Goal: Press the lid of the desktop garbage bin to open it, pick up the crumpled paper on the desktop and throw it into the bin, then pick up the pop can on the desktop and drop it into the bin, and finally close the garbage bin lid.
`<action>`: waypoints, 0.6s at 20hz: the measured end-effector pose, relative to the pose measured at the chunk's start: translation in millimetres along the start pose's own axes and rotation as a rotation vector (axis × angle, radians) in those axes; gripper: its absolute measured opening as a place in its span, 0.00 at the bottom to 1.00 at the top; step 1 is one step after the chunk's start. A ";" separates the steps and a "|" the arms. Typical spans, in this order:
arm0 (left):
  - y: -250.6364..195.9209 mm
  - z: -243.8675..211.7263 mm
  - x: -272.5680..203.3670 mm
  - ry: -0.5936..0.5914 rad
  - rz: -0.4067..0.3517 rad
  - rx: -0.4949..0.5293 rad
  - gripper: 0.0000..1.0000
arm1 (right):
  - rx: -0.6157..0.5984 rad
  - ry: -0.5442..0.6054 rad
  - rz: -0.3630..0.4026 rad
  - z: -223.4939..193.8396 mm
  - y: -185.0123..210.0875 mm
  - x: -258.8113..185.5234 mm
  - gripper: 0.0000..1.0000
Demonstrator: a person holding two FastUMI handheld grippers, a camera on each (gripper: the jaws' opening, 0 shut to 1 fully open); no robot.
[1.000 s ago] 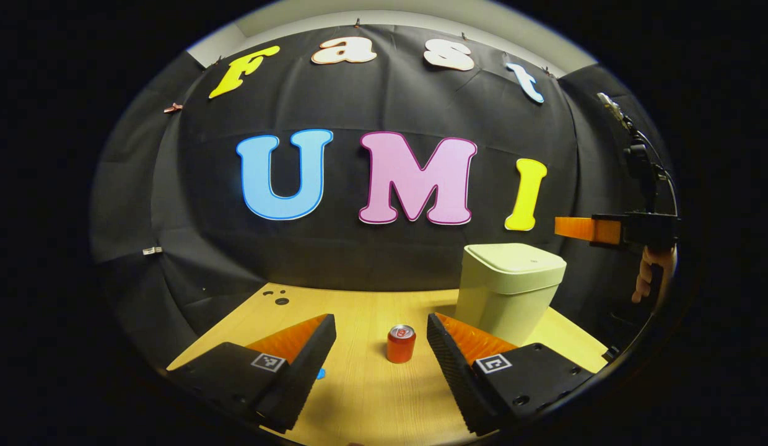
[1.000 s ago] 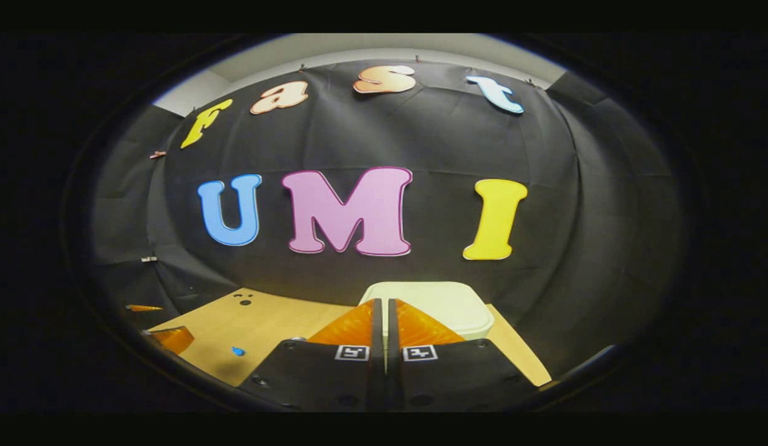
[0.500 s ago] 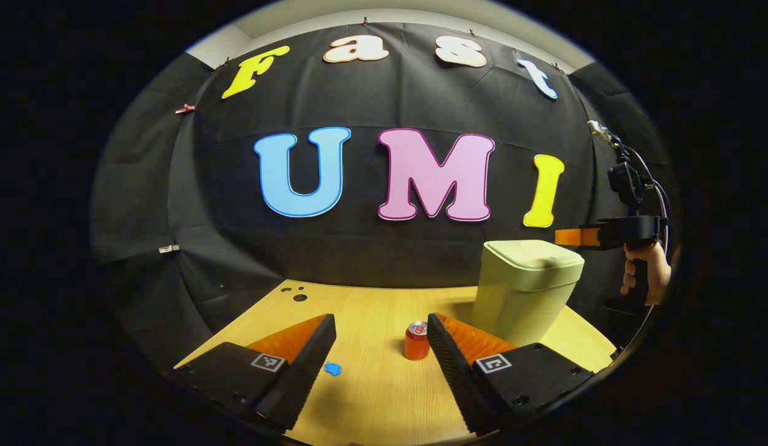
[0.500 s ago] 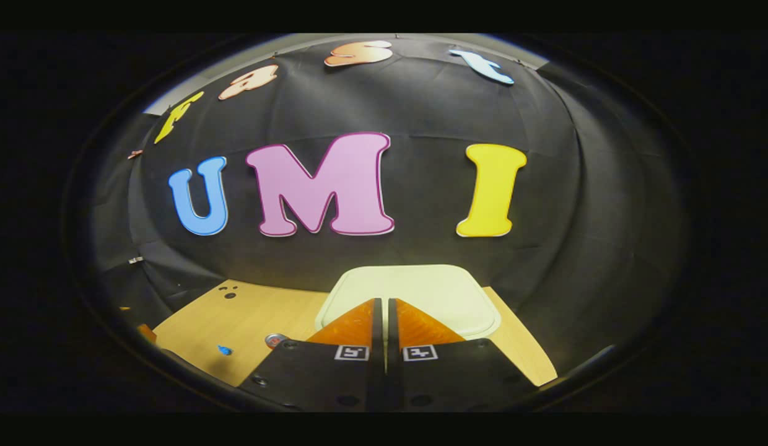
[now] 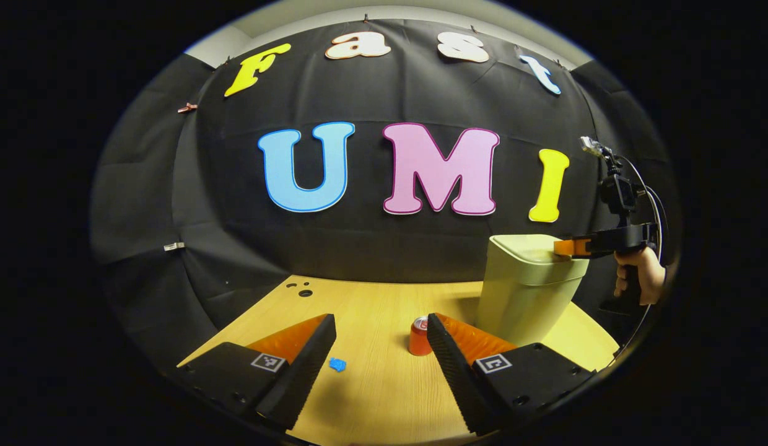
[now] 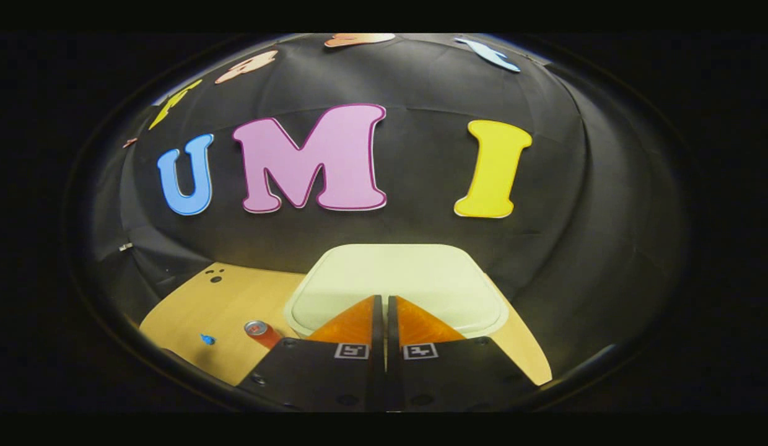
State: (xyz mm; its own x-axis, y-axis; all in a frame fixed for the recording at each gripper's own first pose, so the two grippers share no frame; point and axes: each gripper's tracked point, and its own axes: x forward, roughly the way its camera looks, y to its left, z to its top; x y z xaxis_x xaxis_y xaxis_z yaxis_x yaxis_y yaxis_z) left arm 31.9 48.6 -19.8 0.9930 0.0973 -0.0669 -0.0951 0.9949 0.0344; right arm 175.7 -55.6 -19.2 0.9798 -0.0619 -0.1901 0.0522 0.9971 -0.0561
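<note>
A pale green bin (image 5: 523, 297) stands at the right of the wooden table (image 5: 371, 303), its lid (image 5: 532, 248) closed. A red pop can (image 5: 419, 336) stands upright left of the bin, just off my left gripper's right finger. A small blue crumpled paper (image 5: 337, 364) lies near its left finger. My left gripper (image 5: 379, 319) hangs open over the table's front with nothing in it. In the left gripper view my right gripper (image 5: 558, 248), held by a hand (image 5: 635, 275), reaches the lid's right edge. In its own view my right gripper (image 6: 381, 300) is shut and empty, low over the lid (image 6: 396, 279); can (image 6: 260, 331) and paper (image 6: 206, 339) lie to the left.
Dark round holes (image 5: 300, 290) mark the table's far left corner. The black cloth wall rises close behind the bin. The table's right edge (image 5: 597, 350) runs just past the bin.
My right gripper has come down and forward, from beside and above the bin to its lid. The left gripper has drifted slightly and stays open.
</note>
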 end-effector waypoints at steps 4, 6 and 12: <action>-1.8 -5.2 1.2 0.017 -0.006 -0.004 0.95 | -0.007 0.009 0.003 -3.2 1.4 1.6 0.07; -0.5 -6.4 0.6 0.020 -0.003 -0.014 0.95 | -0.034 0.007 0.001 -4.5 1.8 1.3 0.05; 4.9 -7.4 1.7 0.016 0.011 -0.027 0.96 | -0.059 -0.030 -0.002 -1.8 1.7 1.2 0.03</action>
State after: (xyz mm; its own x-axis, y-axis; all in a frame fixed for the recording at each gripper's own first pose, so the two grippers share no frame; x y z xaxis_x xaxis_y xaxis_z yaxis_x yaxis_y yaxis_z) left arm 32.6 53.8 -27.1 0.9906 0.1085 -0.0827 -0.1082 0.9941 0.0082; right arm 176.6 -54.1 -21.3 0.9852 -0.0614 -0.1602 0.0433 0.9925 -0.1145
